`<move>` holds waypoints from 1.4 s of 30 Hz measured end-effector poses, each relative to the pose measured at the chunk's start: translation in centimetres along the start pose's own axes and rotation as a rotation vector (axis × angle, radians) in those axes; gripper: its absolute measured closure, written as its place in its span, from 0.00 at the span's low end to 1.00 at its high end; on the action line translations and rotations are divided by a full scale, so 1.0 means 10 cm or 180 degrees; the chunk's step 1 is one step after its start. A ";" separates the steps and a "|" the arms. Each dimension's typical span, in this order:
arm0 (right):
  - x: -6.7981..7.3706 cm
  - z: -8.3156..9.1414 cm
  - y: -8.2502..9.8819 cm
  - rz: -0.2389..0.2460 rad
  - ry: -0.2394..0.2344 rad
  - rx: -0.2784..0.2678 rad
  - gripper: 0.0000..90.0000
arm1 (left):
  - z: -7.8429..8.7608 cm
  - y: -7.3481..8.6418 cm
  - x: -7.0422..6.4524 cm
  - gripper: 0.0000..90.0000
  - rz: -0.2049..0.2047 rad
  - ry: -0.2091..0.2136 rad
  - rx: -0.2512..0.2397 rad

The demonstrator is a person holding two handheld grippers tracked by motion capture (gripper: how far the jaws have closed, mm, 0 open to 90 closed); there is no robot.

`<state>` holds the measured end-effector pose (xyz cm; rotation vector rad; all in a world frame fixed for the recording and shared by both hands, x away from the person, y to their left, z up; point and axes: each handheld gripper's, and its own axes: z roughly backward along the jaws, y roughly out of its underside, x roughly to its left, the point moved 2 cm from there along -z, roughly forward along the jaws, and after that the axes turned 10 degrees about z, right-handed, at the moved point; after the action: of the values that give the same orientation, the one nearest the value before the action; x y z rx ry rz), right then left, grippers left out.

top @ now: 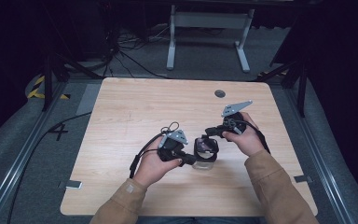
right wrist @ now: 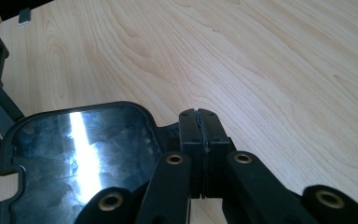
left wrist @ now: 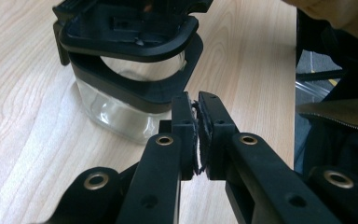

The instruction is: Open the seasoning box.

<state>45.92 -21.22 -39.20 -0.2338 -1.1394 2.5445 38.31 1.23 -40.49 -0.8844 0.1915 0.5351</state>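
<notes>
Clear glass container with black hinged lid [left wrist: 121, 88]: left gripper [left wrist: 197, 100] closed empty beside it; right gripper [right wrist: 199, 114] closed empty, glossy lid top visible.

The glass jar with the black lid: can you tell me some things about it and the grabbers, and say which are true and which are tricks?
1. The glass jar stands on a wooden table. True.
2. The jar's lid is red. False: it is black.
3. The right gripper has its jaws closed together. True.
4. The left gripper gapes wide open. False: its jaws are nearly together, beside the jar.
5. A banana lies on the table. False: there is none.
</notes>
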 end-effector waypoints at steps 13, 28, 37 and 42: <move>-0.01 -0.01 0.00 -0.0012 0.0014 0.0010 1.00 | -0.09 -0.04 0.01 0.96 0.0030 -0.0046 -0.0224; 0.01 0.03 0.00 0.0026 0.0085 0.0002 1.00 | -0.15 -0.03 0.02 0.99 0.0060 -0.0197 -0.0302; 0.37 0.53 0.32 0.0120 0.0116 0.0025 1.00 | -0.15 -0.03 0.01 0.98 0.0075 -0.0215 -0.0300; 0.60 0.52 0.51 0.0142 -0.0030 0.0101 1.00 | -0.15 -0.04 0.01 0.98 0.0067 -0.0213 -0.0294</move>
<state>37.66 -25.76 -39.63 -0.2422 -1.1083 2.6033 38.67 -0.09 -41.24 -0.9536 0.1159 0.5960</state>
